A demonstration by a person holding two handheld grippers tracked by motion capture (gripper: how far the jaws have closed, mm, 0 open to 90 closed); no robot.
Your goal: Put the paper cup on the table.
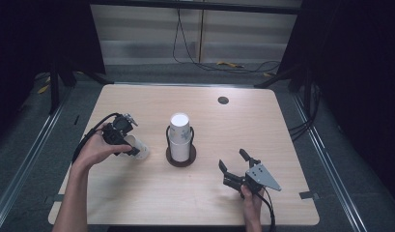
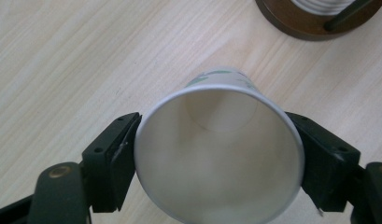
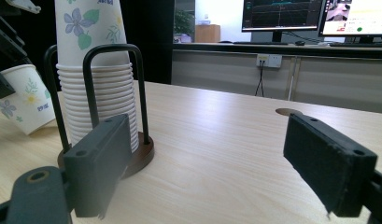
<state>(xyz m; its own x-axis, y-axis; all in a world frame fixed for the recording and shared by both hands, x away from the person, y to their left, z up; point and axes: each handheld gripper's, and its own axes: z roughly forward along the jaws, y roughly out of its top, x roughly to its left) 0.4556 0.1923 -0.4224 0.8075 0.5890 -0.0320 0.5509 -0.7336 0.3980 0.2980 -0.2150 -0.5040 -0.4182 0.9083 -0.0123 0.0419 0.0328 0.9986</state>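
Left hand-held gripper [image 2: 216, 158] around a tilted paper cup [image 2: 220, 151], pads at its rim. At the cup's three o'clock, a cup stack [image 1: 179, 137] on the worktop [image 1: 262, 140]. Right hand-held gripper [image 1: 233, 162] wide open, holding nothing.

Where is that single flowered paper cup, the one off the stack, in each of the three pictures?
High view: paper cup left of centre, tilted at the left gripper.
Left gripper view: centre, mouth toward the camera, between the jaws.
Right gripper view: far left edge, tilted.
Shared landmark: the cup stack in its holder.
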